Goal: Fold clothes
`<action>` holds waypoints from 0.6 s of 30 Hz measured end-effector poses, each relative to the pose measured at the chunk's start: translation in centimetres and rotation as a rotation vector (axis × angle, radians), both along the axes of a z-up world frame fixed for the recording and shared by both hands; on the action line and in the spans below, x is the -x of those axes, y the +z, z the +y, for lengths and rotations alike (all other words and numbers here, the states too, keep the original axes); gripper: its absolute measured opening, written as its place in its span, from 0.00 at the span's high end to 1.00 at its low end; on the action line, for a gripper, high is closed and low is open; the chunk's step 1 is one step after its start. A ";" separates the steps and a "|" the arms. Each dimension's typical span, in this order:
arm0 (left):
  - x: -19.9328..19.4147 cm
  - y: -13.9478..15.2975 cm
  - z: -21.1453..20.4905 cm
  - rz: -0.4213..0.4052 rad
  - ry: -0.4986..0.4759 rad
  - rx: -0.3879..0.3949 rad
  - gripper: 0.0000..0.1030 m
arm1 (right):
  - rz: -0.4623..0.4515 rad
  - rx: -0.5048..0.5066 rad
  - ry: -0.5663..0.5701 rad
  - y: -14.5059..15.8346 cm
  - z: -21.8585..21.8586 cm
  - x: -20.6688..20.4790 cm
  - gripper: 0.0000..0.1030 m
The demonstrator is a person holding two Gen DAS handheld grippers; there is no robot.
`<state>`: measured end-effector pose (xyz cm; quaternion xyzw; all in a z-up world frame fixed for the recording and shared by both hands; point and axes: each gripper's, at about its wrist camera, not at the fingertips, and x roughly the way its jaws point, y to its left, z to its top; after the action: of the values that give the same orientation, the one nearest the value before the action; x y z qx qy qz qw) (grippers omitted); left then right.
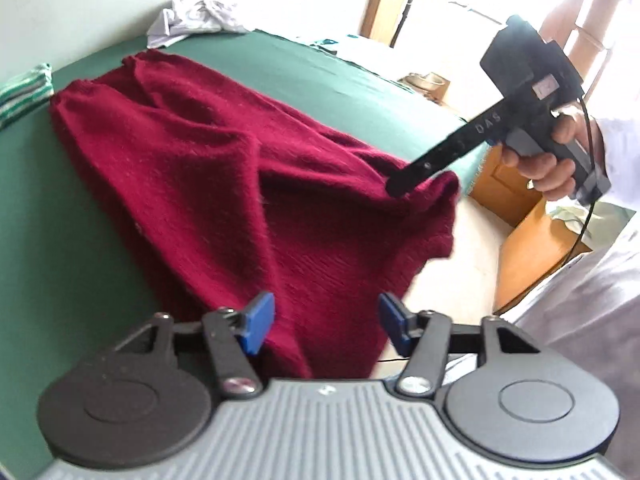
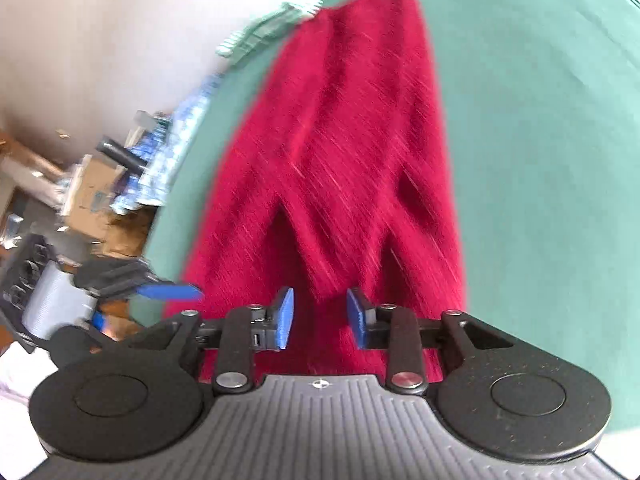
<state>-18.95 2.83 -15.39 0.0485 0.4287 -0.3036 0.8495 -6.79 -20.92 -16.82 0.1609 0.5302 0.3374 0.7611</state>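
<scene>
A dark red knit sweater (image 1: 224, 184) lies lengthwise on the green bed cover (image 1: 312, 76), and its near end hangs over the edge. My left gripper (image 1: 326, 324) is open just above that near end, with nothing between its blue pads (image 1: 260, 322). In the right wrist view the right gripper (image 2: 320, 318) hovers over the sweater (image 2: 344, 152) with its pads apart and cloth showing below the gap. From the left wrist view the right gripper (image 1: 396, 188) has its tips at the sweater's raised right corner. The left gripper (image 2: 136, 306) appears at the left of the right wrist view.
A crumpled white garment (image 1: 192, 20) and a folded green-and-white striped cloth (image 1: 24, 96) lie at the far side of the bed. A person's hand (image 1: 552, 160) holds the right gripper beside wooden furniture (image 1: 508, 184). Boxes and clutter (image 2: 92, 184) sit beyond the bed's left edge.
</scene>
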 end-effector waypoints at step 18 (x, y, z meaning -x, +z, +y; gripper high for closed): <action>4.1 -1.0 -1.7 0.054 0.079 -0.066 0.40 | -0.170 0.190 -0.178 0.6 -3.0 6.6 0.77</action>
<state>-23.08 1.13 -16.38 0.0512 0.4628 -0.2569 0.8469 -13.40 -23.90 -16.27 0.1052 0.4769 0.2294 0.8420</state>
